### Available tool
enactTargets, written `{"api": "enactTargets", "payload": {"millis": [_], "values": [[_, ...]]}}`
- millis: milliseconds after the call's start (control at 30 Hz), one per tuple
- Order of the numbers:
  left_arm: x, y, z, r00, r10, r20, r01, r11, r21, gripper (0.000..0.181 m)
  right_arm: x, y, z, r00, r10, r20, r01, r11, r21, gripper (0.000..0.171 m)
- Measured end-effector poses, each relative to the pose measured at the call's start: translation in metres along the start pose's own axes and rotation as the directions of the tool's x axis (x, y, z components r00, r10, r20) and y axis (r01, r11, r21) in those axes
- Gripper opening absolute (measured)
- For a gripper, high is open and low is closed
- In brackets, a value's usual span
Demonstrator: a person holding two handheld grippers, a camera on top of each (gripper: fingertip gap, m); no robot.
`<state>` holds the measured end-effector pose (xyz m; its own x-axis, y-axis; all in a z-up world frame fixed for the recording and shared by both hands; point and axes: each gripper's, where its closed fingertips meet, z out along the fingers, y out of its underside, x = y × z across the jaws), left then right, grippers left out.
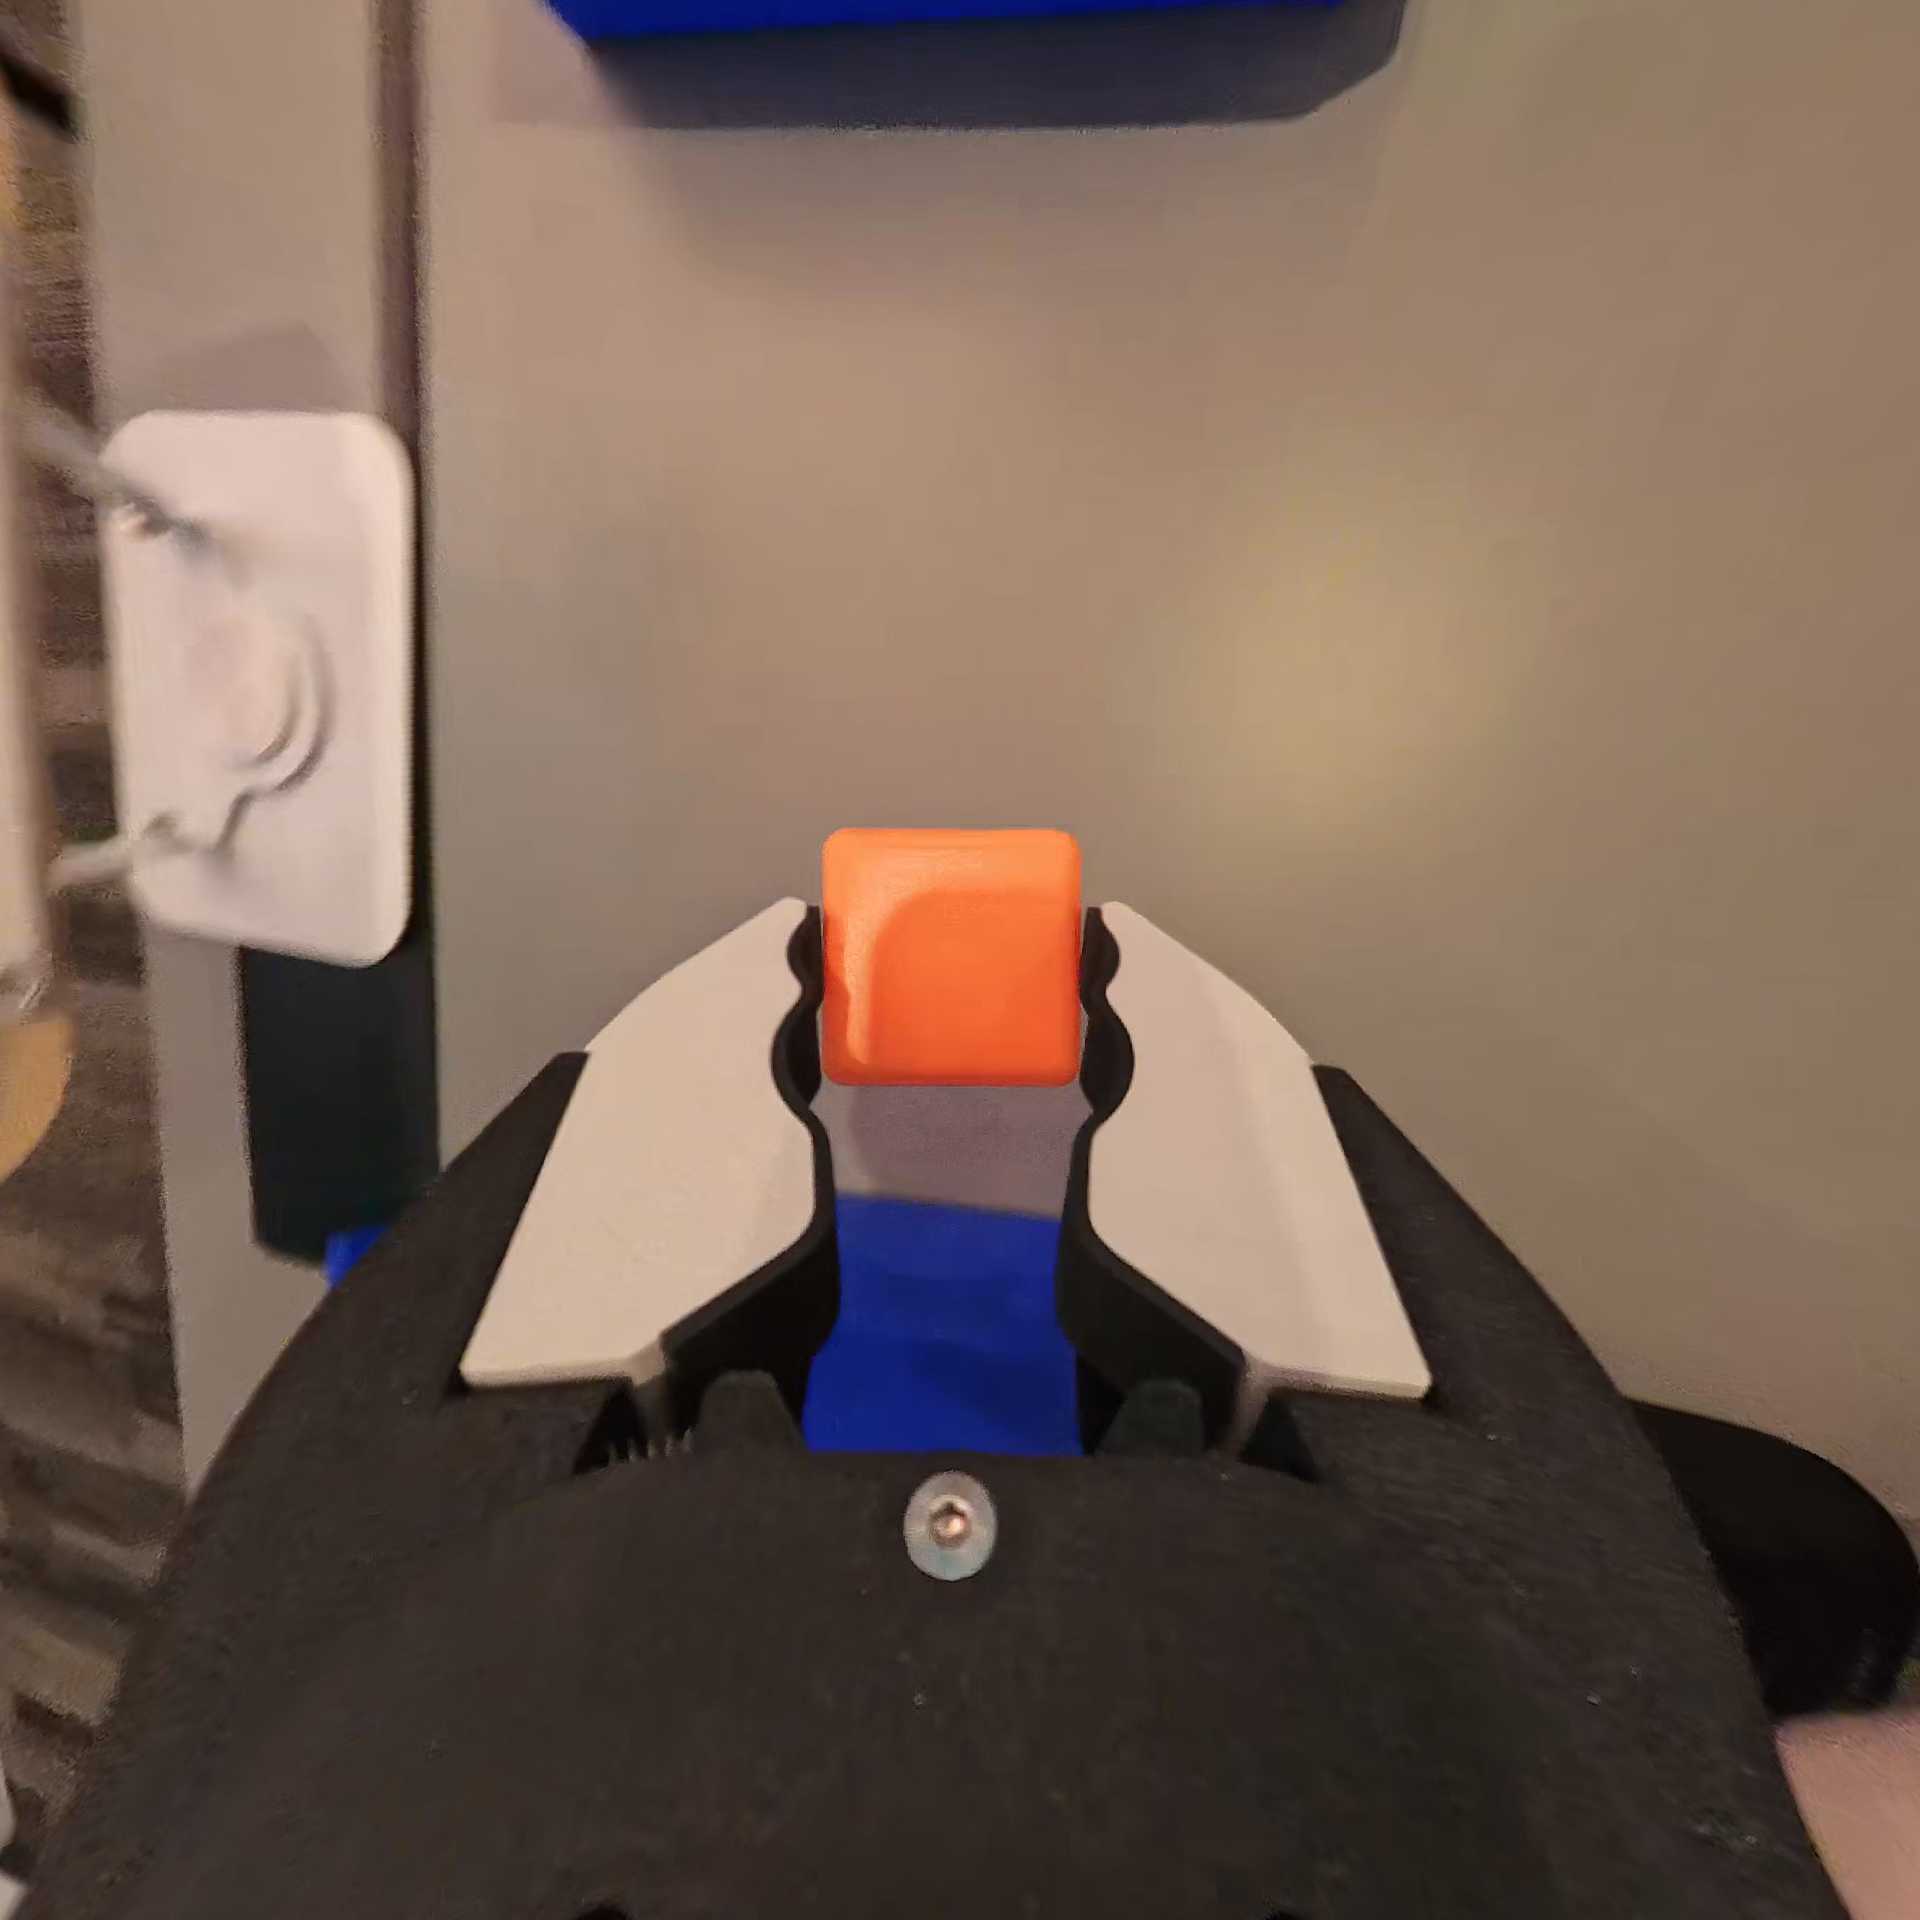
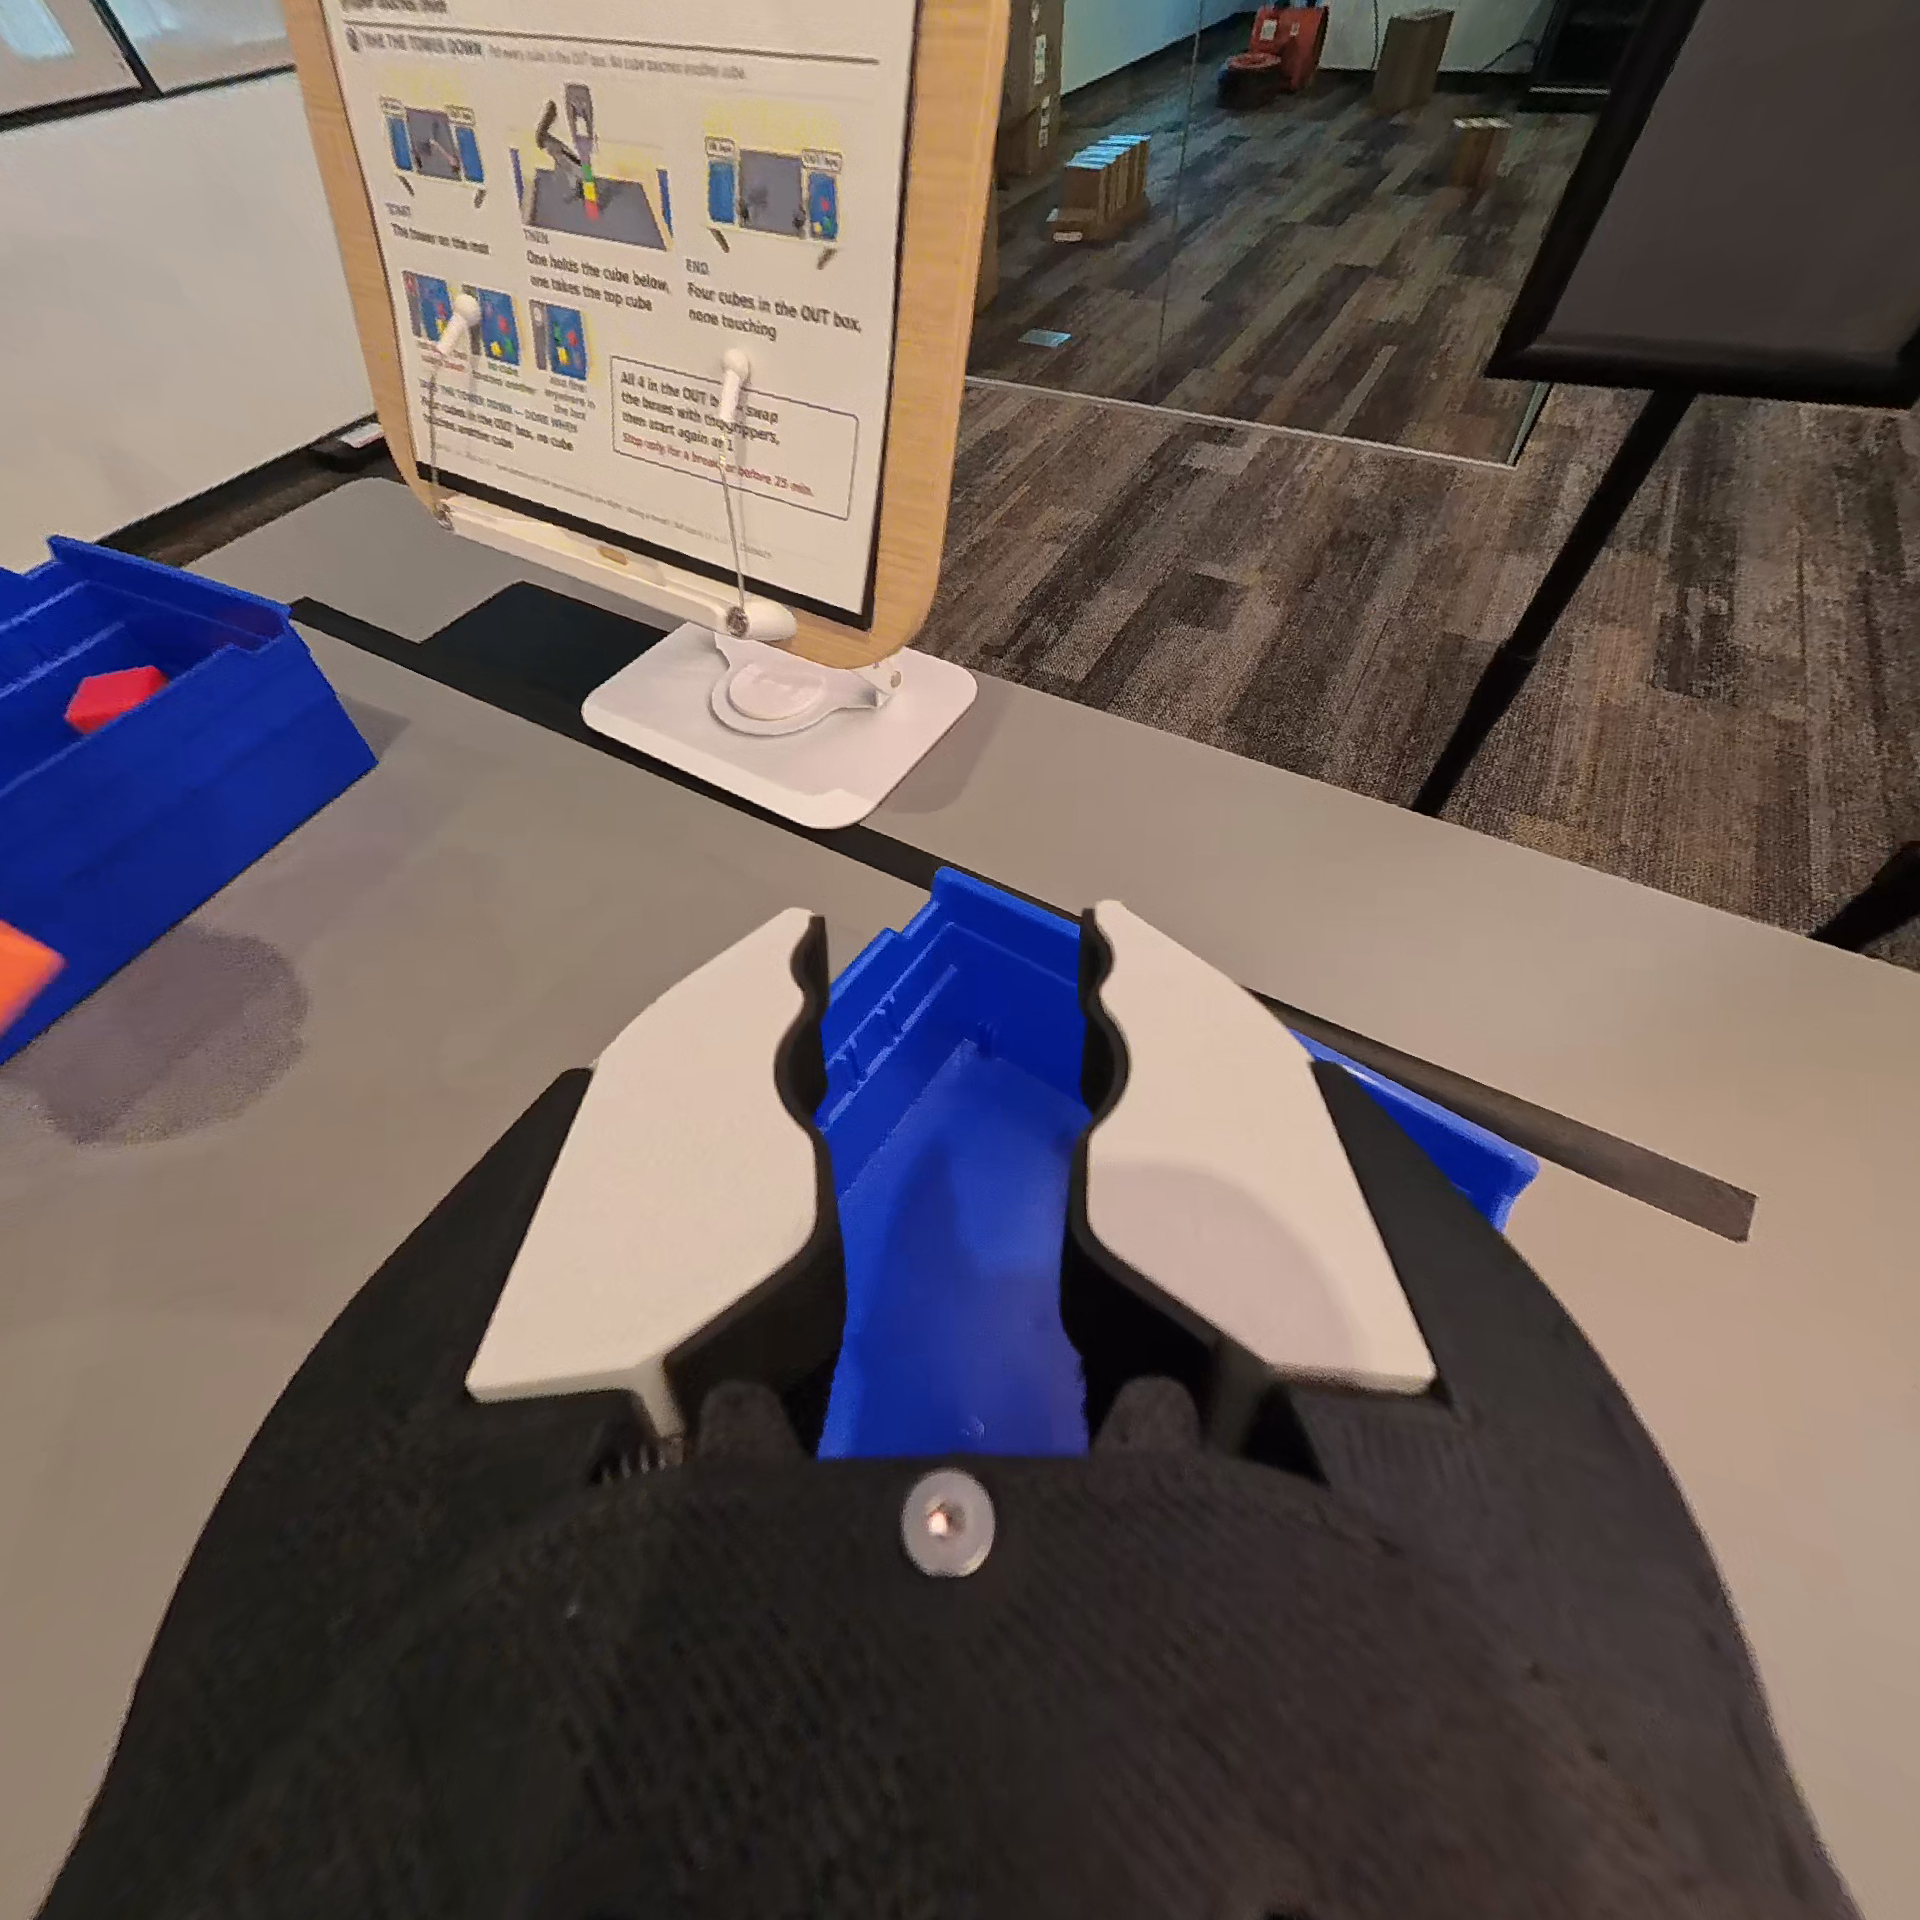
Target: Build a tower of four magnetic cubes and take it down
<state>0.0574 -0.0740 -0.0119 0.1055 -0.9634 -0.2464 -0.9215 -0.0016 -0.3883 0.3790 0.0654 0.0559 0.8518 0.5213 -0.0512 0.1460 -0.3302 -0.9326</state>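
Note:
In the left wrist view my left gripper (image 1: 951,940) is shut on an orange cube (image 1: 951,977) and holds it above the grey mat (image 1: 1403,468). In the right wrist view my right gripper (image 2: 951,935) is open and empty, hovering over a blue box (image 2: 956,1174) whose visible inside shows no cube. A second blue box (image 2: 187,800) at the left holds a red cube (image 2: 112,694). An orange corner (image 2: 21,977) shows at the left edge, in front of that box. No other cubes are visible.
A board with a printed sheet (image 2: 644,291) stands on a white base (image 2: 790,727) at the table's far edge; the base also shows in the left wrist view (image 1: 260,686). A blue box edge (image 1: 977,26) is ahead of the left gripper. Wooden floor lies beyond the table. Spacing between my two grippers at the tips: around 35 centimeters.

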Motion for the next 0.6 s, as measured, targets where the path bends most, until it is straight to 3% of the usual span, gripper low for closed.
{"api": "enactTargets", "payload": {"millis": [100,233,600], "values": [[0.004,-0.022,0.055,0.989,0.016,-0.147,-0.024,0.998,-0.053,0.047,-0.004,-0.005,-0.003,1.0,0.003,0.024,-0.003,1.0,0.027,0.048],[-0.004,-0.03,0.102,0.977,-0.02,-0.211,0.002,0.996,-0.085,0.047,-0.005,-0.006,-0.007,0.999,0.019,0.049,-0.021,0.999,0.044,0.047],[0.001,-0.028,0.147,0.967,-0.017,-0.256,-0.008,0.996,-0.094,0.047,-0.002,-0.005,-0.013,0.995,0.055,0.085,-0.06,0.996,0.06,0.048]]}}
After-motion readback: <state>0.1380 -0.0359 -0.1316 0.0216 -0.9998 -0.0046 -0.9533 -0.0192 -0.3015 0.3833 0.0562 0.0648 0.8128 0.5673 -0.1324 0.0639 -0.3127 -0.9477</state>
